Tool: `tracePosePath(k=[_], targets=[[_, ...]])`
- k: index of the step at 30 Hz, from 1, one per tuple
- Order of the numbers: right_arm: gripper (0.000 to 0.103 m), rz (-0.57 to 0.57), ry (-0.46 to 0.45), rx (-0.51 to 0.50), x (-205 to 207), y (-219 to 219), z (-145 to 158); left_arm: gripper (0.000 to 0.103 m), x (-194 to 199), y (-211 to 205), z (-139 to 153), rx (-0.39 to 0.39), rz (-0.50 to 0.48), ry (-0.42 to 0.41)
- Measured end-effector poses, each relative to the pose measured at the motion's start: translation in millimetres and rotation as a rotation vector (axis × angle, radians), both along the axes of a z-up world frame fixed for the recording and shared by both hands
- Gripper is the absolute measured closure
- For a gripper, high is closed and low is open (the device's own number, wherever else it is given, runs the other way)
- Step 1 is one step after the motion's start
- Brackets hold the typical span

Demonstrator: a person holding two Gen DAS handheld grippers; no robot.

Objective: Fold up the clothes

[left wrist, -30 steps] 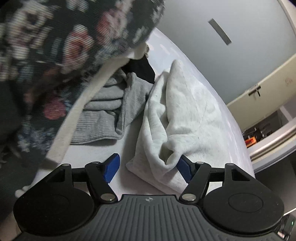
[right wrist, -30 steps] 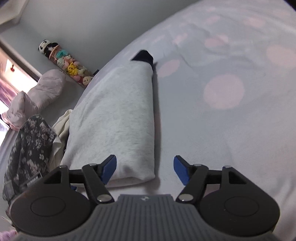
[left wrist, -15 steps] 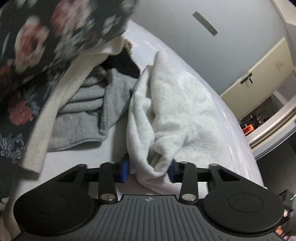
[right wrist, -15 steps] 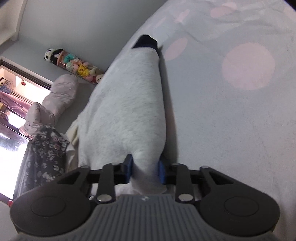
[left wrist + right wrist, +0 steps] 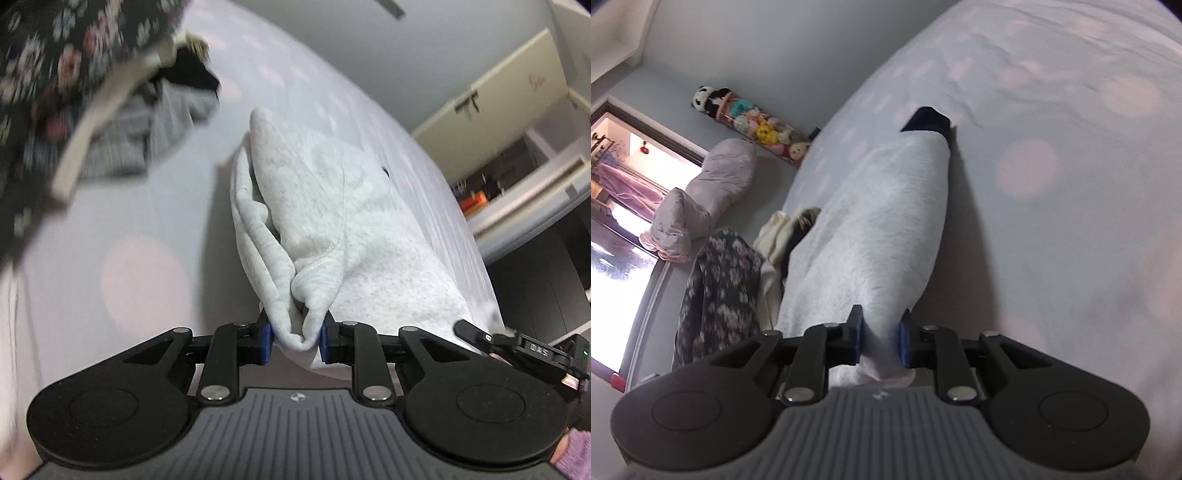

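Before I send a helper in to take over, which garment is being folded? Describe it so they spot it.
On the dotted bed sheet lies a long pale grey sweatshirt, right of the clothes pile. It alone is plain, fleecy, dark-cuffed, and pinched by the left gripper and right gripper.

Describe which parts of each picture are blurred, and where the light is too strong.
Left wrist view: the floral garment and grey clothes are motion-blurred, the white sweatshirt sharper. Right wrist view: the window is overexposed; the floral garment is slightly blurred.
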State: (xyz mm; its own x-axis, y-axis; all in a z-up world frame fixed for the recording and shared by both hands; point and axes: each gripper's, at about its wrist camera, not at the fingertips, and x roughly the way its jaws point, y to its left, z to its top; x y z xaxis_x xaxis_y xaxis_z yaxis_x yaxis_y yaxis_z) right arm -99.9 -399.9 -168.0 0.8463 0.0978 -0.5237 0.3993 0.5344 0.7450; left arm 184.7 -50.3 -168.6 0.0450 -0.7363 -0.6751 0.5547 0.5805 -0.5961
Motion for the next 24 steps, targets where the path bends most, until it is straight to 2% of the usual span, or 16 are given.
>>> tracePosePath(k=[6, 10, 13, 15, 16, 20, 22, 24], targets=[[0.082, 0.014, 0.085, 0.016, -61.1, 15.3, -3.9, 0.082, -42.1, 10.9, 4.6, 0.088, -0.086, 0.026], [0.082, 0.034, 0.14, -0.001, -69.2, 21.2, -17.5, 0.08, -36.4, 1.7, -2.0, 0.171, -0.09, 0.018], [0.08, 0.043, 0.179, -0.025, -66.3, 23.2, -26.8, 0.073, -23.9, -6.1, 1.7, 0.208, -0.092, 0.018], [0.074, 0.044, 0.187, -0.028, -65.8, 23.3, -27.2, 0.064, -19.4, -3.9, 8.6, 0.209, -0.083, 0.014], [0.068, 0.043, 0.19, -0.035, -66.6, 22.9, -26.1, 0.06, -18.2, 0.3, 11.5, 0.209, -0.076, 0.007], [0.061, 0.02, 0.187, -0.106, -74.3, 15.0, -13.9, 0.048, -9.6, 16.6, 25.5, 0.157, -0.059, -0.027], [0.051, 0.012, 0.183, -0.116, -74.2, 8.0, -11.7, 0.047, -1.4, 21.3, 32.1, 0.126, -0.039, -0.042], [0.05, 0.022, 0.179, -0.115, -70.3, 2.8, -12.3, 0.045, 12.3, 18.5, 35.1, 0.105, -0.005, -0.045]])
